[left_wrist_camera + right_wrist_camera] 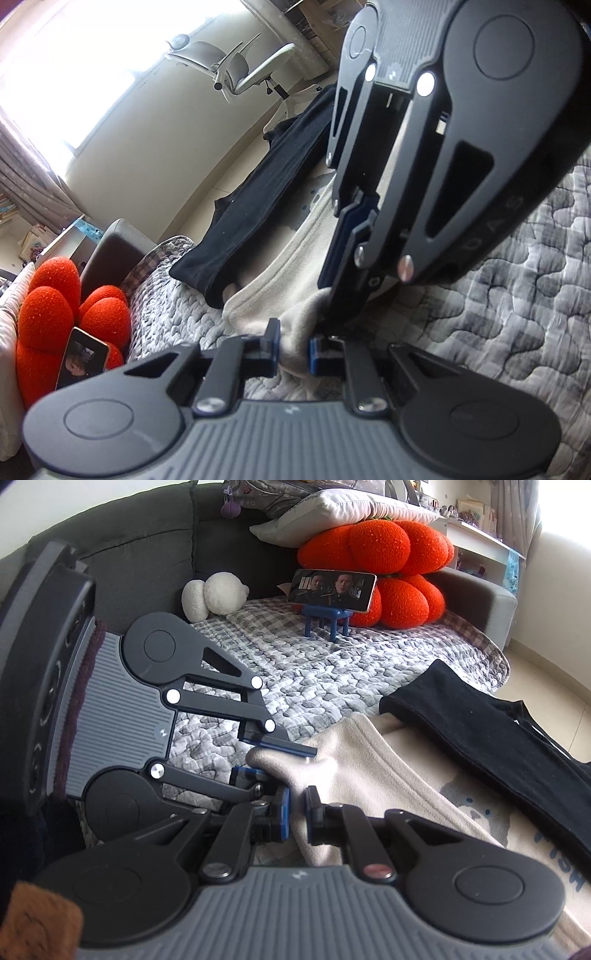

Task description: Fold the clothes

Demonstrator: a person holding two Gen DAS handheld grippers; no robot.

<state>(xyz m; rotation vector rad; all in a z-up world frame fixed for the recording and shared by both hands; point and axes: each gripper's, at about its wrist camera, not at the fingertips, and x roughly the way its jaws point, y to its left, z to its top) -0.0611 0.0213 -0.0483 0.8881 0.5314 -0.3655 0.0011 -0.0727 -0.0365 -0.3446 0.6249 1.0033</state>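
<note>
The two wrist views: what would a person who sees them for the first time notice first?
Most striking are the two grippers meeting on one bunched corner of the cream garment: the left gripper and the right gripper both pinch it. Behind, a bright orange cushion sits at the sofa's back with a phone on a blue stand before it. A black garment lies beside the cream one.

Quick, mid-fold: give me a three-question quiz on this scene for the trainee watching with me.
1. True or false: the left gripper and the right gripper both have their jaws shut on the cream garment.
2. What lies next to it on the quilt? A) black garment B) red towel C) blue jeans
3. Fill in: the phone stands in front of the ___ cushion.
Key: 1 true; 2 A; 3 orange.
</note>
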